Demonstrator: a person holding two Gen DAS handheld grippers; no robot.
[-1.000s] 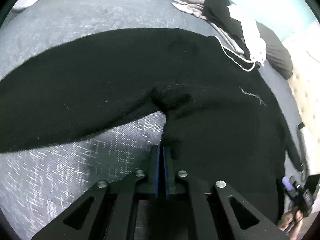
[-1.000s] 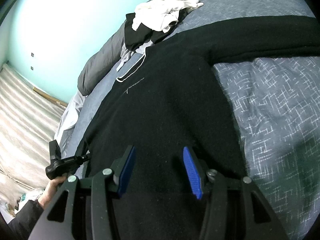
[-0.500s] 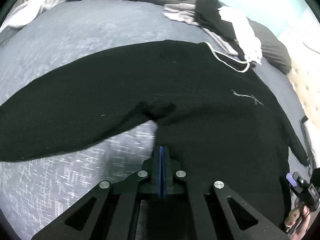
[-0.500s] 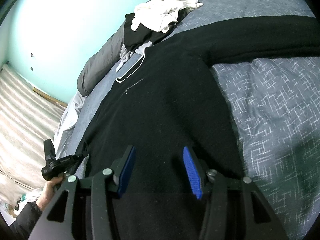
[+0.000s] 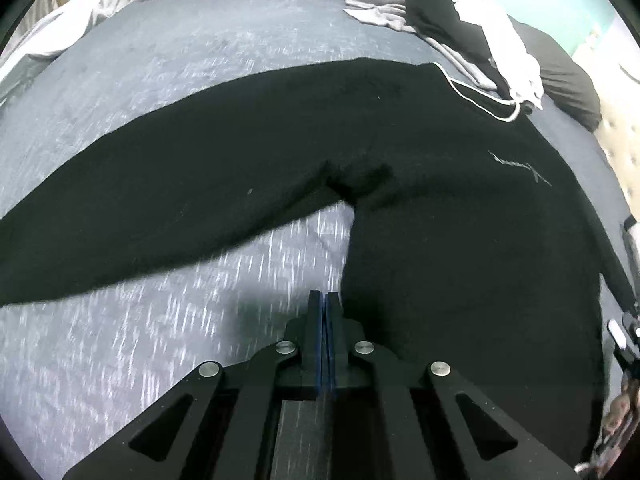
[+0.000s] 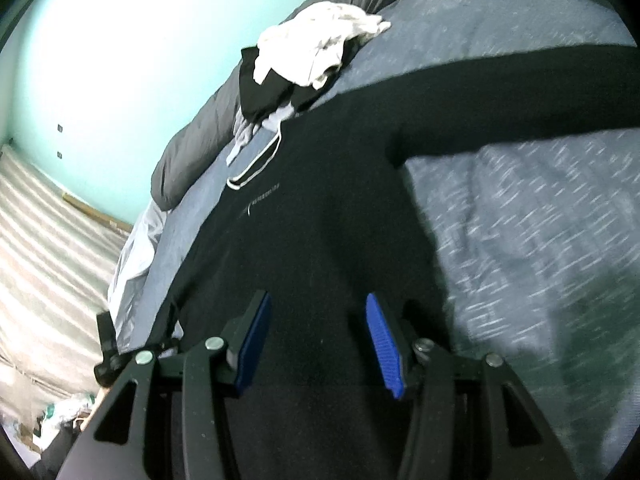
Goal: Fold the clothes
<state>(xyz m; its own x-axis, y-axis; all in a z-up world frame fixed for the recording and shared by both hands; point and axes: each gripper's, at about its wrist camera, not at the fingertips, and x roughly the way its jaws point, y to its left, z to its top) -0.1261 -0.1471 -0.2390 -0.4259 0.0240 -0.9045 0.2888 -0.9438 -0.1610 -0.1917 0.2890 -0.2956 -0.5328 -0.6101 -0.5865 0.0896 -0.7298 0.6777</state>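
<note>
Dim, motion-blurred, fisheye-warped edges.

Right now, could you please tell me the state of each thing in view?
black sweatshirt: spread flat on the bed, sleeve stretched out sideways, unfolded.
left tool: shut, nothing visibly between its tips, at the sweatshirt's side edge.
right tool: open, over the sweatshirt's body.
pile of clothes: crumpled, unfolded.
bed cover: laid flat.

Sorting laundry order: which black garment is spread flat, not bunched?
The black sweatshirt with the white-trimmed collar lies spread across the bed; the other black garment sits crumpled in the pile by the pillows.
</note>
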